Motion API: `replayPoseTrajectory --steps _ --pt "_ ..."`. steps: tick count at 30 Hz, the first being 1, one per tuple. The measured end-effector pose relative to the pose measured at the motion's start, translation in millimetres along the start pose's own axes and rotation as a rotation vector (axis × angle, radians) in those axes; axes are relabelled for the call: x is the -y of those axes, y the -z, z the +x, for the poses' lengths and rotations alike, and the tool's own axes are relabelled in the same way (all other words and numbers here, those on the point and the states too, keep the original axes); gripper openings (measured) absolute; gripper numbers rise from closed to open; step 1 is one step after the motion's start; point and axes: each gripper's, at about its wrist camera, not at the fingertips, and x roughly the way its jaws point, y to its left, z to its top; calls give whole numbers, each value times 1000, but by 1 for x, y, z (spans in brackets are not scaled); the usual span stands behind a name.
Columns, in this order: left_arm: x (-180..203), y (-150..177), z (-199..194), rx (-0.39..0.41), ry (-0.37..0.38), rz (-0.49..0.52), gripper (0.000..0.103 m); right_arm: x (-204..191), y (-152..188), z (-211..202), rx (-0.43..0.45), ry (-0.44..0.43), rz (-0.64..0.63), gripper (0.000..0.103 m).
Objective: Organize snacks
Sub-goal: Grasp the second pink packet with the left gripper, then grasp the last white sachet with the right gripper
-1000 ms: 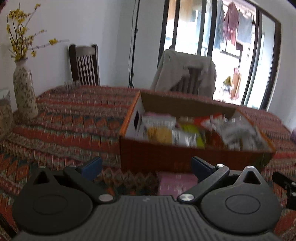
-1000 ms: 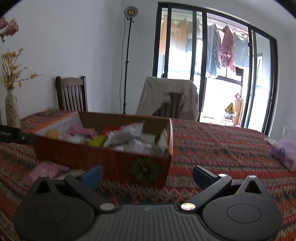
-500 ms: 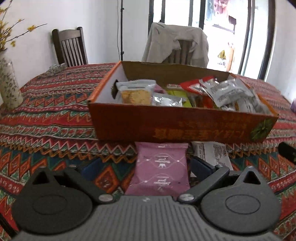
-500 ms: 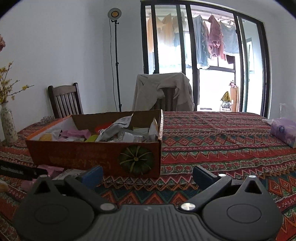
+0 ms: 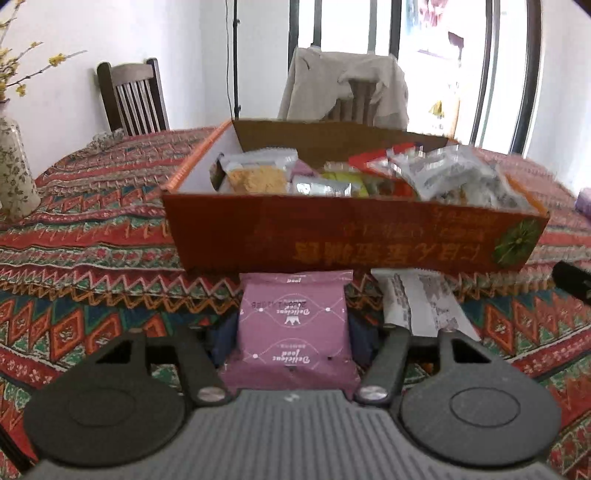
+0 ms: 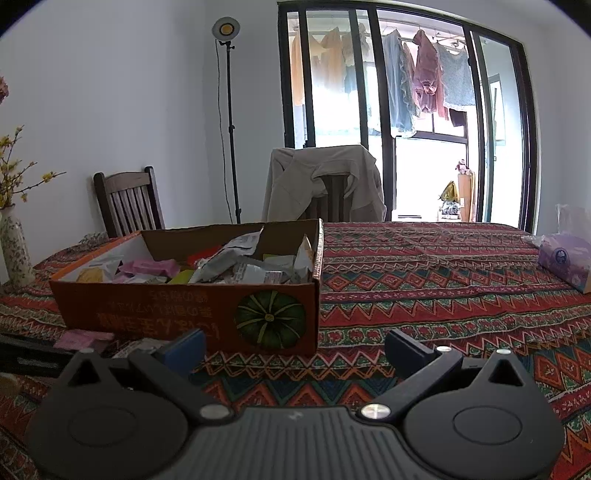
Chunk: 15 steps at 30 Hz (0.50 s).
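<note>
White walls [image 6: 110, 110] enclosed the room, and a table under a red zigzag-patterned cloth [image 6: 424, 280] filled the foreground. Behind it stood a dark wooden slat-back chair [image 6: 127, 201] and a second chair draped with a beige garment [image 6: 325, 184], with a tall lamp on a thin black stand [image 6: 226, 29] between them. Daylight came through black-framed glass doors [image 6: 406, 110], beyond which clothes hung [image 6: 424, 74], and a floral vase with yellow-flowered twigs [image 6: 14, 251] stood at the table's left edge.
</note>
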Motion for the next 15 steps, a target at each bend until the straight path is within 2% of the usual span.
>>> replayPoseTrajectory --steps 8,12,15 --pt "-25 6 -34 171 1 -35 63 0 0 0 -1 4 -5 103" --pt "-33 9 -38 238 -24 -63 63 -5 0 2 -8 10 -32 103" --pt "-34 10 -39 259 -44 -65 63 -16 0 5 -27 15 -94 103"
